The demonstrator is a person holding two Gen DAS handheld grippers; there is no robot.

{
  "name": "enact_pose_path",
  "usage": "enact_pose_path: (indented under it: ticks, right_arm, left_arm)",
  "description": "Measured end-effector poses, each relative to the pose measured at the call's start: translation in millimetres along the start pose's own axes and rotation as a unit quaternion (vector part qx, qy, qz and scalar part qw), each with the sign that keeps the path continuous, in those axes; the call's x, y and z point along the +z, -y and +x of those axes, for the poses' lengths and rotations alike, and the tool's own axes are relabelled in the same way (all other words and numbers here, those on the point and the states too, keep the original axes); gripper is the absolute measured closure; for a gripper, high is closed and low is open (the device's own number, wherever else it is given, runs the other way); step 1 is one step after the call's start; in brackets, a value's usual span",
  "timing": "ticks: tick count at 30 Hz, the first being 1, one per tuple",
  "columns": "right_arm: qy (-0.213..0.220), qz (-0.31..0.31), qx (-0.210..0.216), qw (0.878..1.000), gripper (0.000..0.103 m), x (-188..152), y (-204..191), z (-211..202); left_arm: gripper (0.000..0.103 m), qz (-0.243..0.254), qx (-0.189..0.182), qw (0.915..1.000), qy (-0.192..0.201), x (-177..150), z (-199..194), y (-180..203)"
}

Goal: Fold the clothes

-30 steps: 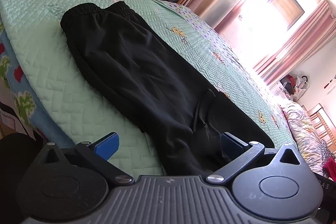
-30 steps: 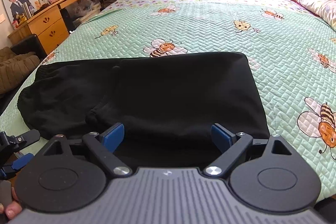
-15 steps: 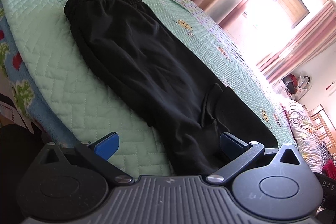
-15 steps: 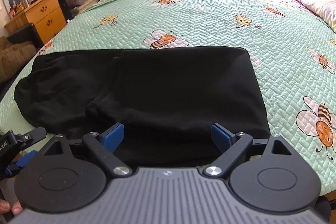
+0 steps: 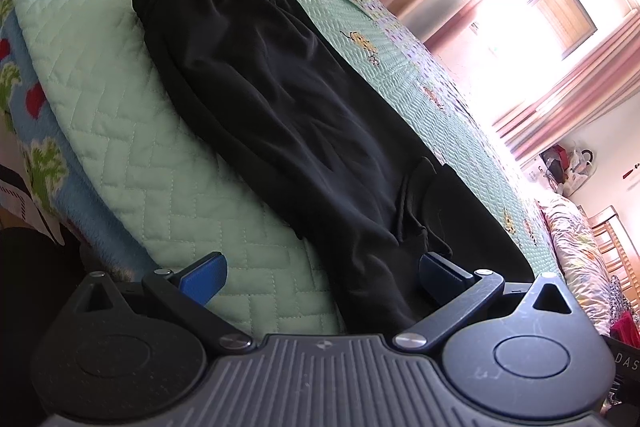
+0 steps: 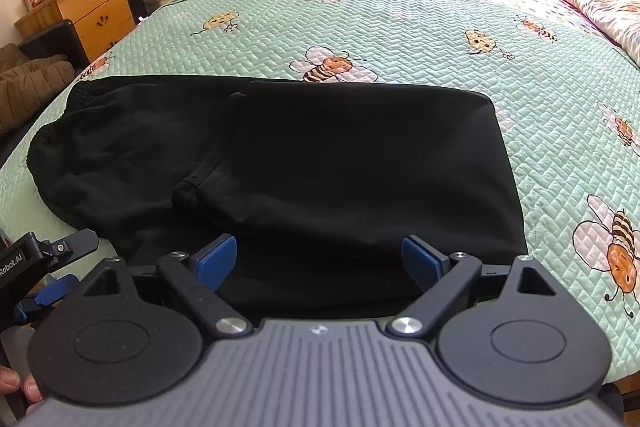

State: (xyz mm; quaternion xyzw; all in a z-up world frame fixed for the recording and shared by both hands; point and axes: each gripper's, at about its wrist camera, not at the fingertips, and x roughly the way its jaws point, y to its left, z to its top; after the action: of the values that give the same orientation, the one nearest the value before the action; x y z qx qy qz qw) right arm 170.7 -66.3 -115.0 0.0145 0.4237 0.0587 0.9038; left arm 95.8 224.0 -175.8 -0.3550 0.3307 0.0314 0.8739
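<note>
Both claws spread above folded black trousers on a bed.
The right claw (image 6: pixel 318 261) and left claw (image 5: pixel 320 277) stood wide apart, gripping nothing; beyond them the black trousers (image 6: pixel 280 163) lay flat on the green bee-patterned quilt (image 6: pixel 400 15).

We look from the left wrist low and close along the trousers (image 5: pixel 304 131) toward the window (image 5: pixel 560 11), its fingers (image 5: pixel 204 277) at the bed (image 5: pixel 120 115) edge. From the right wrist we face across the bed, tilted down. Both views share the trousers, bed and desk (image 6: pixel 96 7).
</note>
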Motion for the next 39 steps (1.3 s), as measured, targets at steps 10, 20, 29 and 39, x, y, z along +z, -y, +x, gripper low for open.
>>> enact_pose_path:
  ticks: [10, 20, 29, 39]
  right_arm:
    - [-0.003, -0.012, 0.001, 1.000, 0.013, 2, -10, -2]
    - [0.010, -0.025, 0.017, 1.000, 0.013, 5, -23, -20]
    - [0.020, -0.028, 0.031, 0.999, 0.013, 9, -33, -34]
    - [0.023, -0.031, 0.037, 0.999, 0.013, 11, -39, -42]
  left_arm:
    - [0.001, -0.008, -0.002, 1.0000, -0.001, 1, 2, -5]
    - [0.001, -0.009, -0.003, 1.0000, -0.003, 1, 2, -6]
    - [0.001, -0.006, -0.004, 1.0000, -0.005, 1, 3, -5]
    - [0.001, -0.004, -0.004, 1.0000, -0.006, 1, 3, -4]
